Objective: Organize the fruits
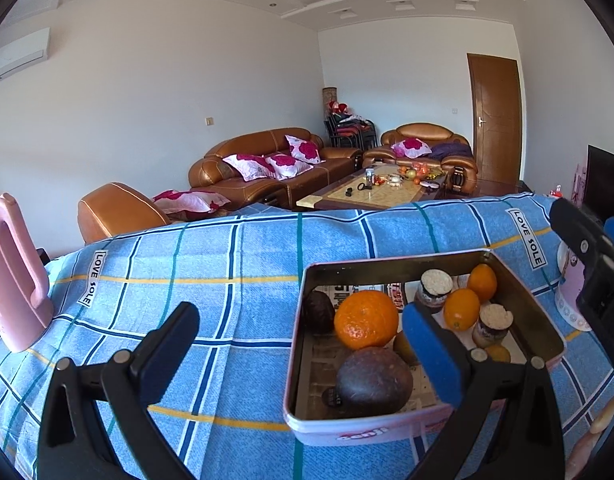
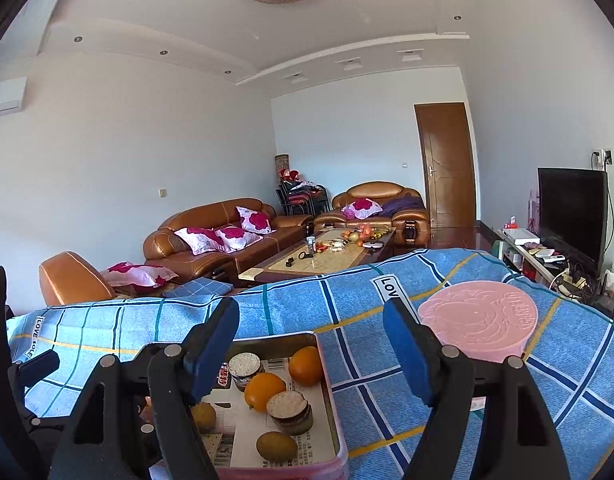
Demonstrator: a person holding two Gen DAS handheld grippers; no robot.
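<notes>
1. Fruits, among them a large orange [image 1: 365, 319] and a dark passion fruit [image 1: 374, 381], lie in a pink tin [image 1: 349, 432] on the blue checked cloth [image 1: 227, 264].
2. Left gripper [image 1: 303, 354] hangs spread and empty, its right finger over the tin.
3. Right gripper [image 2: 311, 354] hangs spread and empty, with the tin under its left finger and a pink lid [image 2: 478, 322] beyond its right finger.

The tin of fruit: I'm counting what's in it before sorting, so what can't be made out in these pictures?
- Left wrist view: the left gripper finger covers part of the tin, hiding most of a small yellow fruit.
- Right wrist view: the right gripper finger hides the tin's left half; the large orange and dark fruit don't show.
- Newspaper lining: print too small to read.
</notes>
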